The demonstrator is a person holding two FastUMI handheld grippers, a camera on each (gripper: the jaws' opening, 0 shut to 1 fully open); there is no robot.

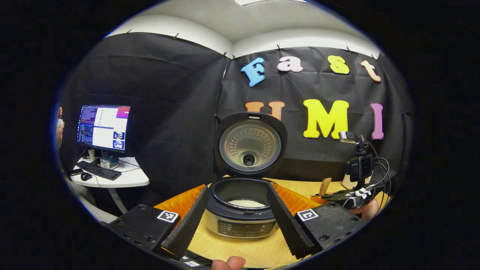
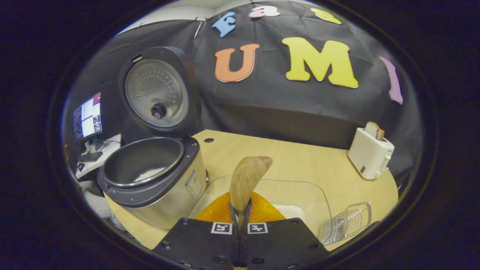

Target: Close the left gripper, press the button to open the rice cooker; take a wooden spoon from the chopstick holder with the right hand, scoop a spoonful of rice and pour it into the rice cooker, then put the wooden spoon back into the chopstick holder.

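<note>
The rice cooker (image 1: 240, 221) stands on the wooden table with its lid (image 1: 249, 144) swung up, and a little white rice (image 1: 246, 203) lies in the pot. My left gripper (image 1: 237, 185) is open, its fingers spread to either side of the cooker's front and touching nothing. My right gripper (image 2: 240, 206) is shut on the handle of the wooden spoon (image 2: 247, 178), whose bowl points up over a clear rice container (image 2: 300, 195). The open cooker (image 2: 153, 183) is to that gripper's left. The clear chopstick holder (image 2: 348, 221) lies at the lower right. From the left gripper view, the right gripper (image 1: 333, 195) and spoon (image 1: 324, 185) are at the right.
A white toaster (image 2: 369, 152) holding a slice of bread stands at the table's far right. An orange mat (image 2: 215, 213) lies under the clear container. Off the table to the left, a monitor (image 1: 103, 127) and keyboard sit on a white desk (image 1: 127, 178).
</note>
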